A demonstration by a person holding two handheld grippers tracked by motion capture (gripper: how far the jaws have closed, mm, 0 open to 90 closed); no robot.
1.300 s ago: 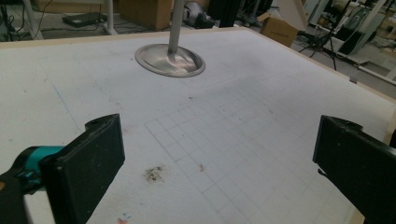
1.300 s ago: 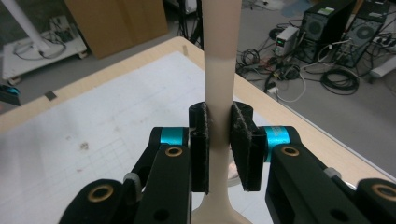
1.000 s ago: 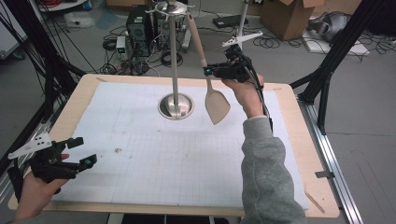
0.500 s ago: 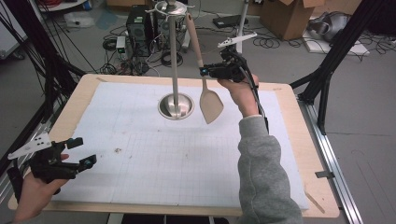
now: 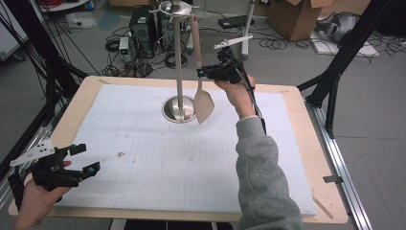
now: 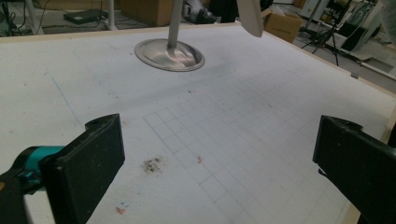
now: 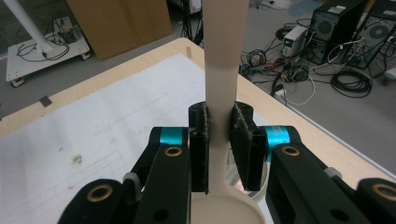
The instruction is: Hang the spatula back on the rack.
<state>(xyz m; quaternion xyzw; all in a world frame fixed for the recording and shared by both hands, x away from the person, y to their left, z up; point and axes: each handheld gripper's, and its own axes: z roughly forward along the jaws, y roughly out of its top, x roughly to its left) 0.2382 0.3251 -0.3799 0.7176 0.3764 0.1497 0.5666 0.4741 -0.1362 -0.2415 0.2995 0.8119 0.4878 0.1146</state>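
The right tongs clench the slim neck of a pale, smooth wooden spatula, holding it upright just beside the polished steel stand with its round dished base. The left tongs hover spread wide over the gridded white mat on the plywood-edged counter; cables litter the grey floor.

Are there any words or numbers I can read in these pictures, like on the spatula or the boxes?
No readable text anywhere.
Wooden spatula: bare, no print.
Metal stand: no label.
White grid mat: only ruled lines and small stains, no numbers.
Cardboard boxes: any print is too blurred to read.
Computer tower and the small unit beside it: markings too small to read.
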